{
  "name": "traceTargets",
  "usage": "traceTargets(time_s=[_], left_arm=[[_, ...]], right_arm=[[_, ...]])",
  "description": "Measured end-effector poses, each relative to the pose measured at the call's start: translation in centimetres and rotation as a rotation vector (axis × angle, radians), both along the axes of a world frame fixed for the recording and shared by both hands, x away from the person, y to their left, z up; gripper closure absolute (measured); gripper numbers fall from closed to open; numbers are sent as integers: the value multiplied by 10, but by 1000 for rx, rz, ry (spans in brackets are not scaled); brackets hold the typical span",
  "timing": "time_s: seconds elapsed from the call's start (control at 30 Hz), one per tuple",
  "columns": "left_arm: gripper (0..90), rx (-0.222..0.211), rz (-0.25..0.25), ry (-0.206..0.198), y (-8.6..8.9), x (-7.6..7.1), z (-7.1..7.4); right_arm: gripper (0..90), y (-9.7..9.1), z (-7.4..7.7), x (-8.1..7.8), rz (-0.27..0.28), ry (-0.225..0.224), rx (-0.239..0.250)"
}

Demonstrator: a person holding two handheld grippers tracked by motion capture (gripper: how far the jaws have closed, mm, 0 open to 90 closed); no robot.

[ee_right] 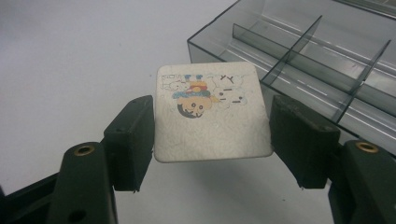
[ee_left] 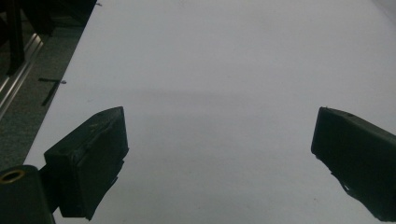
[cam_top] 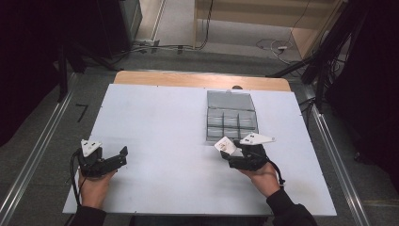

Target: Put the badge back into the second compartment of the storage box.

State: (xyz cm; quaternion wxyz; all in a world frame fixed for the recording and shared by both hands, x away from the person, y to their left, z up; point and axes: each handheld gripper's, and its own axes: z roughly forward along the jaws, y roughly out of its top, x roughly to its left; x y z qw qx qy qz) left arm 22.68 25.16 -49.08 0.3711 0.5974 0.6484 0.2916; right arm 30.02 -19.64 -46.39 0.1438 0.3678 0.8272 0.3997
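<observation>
My right gripper [ee_right: 212,135] is shut on a square white card [ee_right: 210,114] with a cartoon picture, its two pads pressing on the card's side edges. The card is held flat above the table, just short of the near left corner of a clear grey compartment box [ee_right: 299,56]. In the high view the right gripper [cam_top: 235,153] holds the card [cam_top: 225,145] just in front of the box [cam_top: 231,117], whose lid stands open at the back. My left gripper [cam_top: 123,153] rests low at the table's left front, its jaws wide apart over bare white surface [ee_left: 219,84], nothing between them.
The white board [cam_top: 155,117] covers a wooden table. Beyond its left edge lie dark floor and a metal rail [ee_left: 18,70]. Cables and stands lie on the floor behind the table.
</observation>
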Motion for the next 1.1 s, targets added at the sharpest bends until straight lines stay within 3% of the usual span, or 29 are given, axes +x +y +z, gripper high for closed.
traceTargets(time_s=[0.5, 1.1], left_arm=[[44, -1, 1, -2, 0, 0, 0], [44, -3, 2, -7, 1, 0, 0]], right_arm=[[315, -5, 7, 17, -59, -6, 29], [314, -4, 12, 38, -120, -28, 26]])
